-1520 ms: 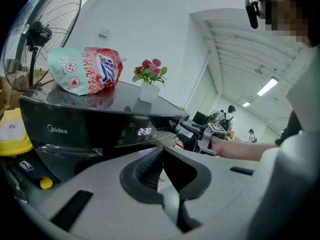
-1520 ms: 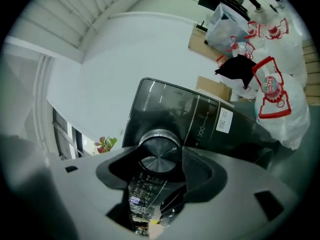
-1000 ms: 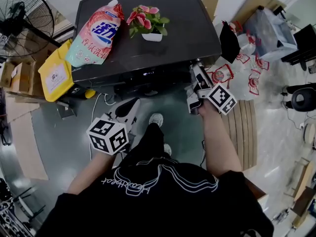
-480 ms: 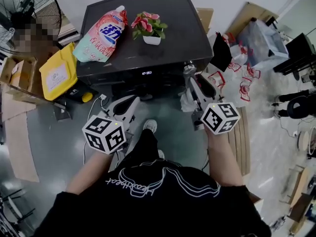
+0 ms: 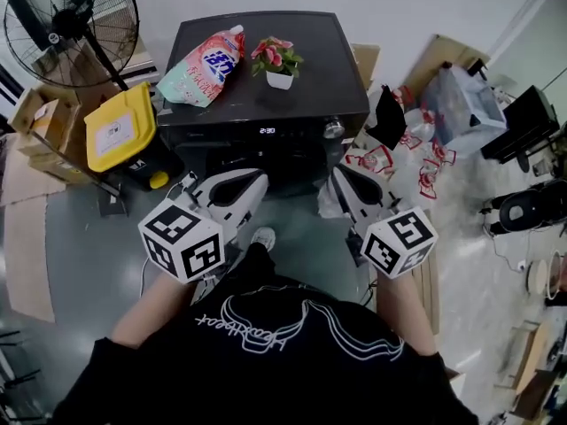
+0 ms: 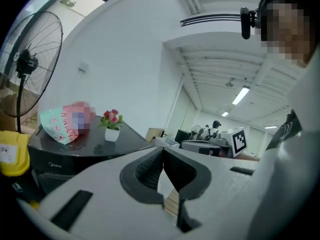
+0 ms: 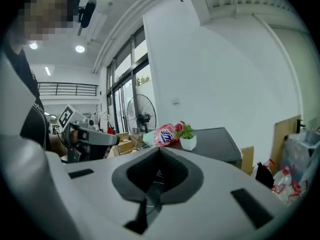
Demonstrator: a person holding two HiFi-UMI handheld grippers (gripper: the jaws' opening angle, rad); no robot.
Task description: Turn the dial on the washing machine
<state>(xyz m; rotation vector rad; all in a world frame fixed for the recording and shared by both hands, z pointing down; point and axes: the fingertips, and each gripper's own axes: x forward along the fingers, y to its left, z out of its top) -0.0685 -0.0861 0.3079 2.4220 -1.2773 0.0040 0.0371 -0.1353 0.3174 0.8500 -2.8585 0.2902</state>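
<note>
The dark washing machine (image 5: 266,104) stands ahead of me, with a silver dial (image 5: 334,129) at the right end of its front panel beside a lit display (image 5: 266,131). My right gripper (image 5: 337,178) hangs below and in front of the dial, apart from it. Its jaws are shut with nothing between them (image 7: 159,152). At about the same height, my left gripper (image 5: 256,181) is in front of the machine's door, and its jaws (image 6: 162,151) are likewise shut and empty. The right gripper view shows only the machine's top (image 7: 220,139); the dial is hidden there.
A detergent pouch (image 5: 202,67) and a small flower pot (image 5: 277,63) lie on the machine's lid. A standing fan (image 5: 66,25), a yellow box (image 5: 120,127) and cardboard are at the left. Plastic bags (image 5: 461,104) and printed bags (image 5: 416,171) crowd the floor at the right.
My right gripper has drawn back from the dial and closed its jaws. Both grippers now sit side by side nearer my body, and the machine looks farther away.
</note>
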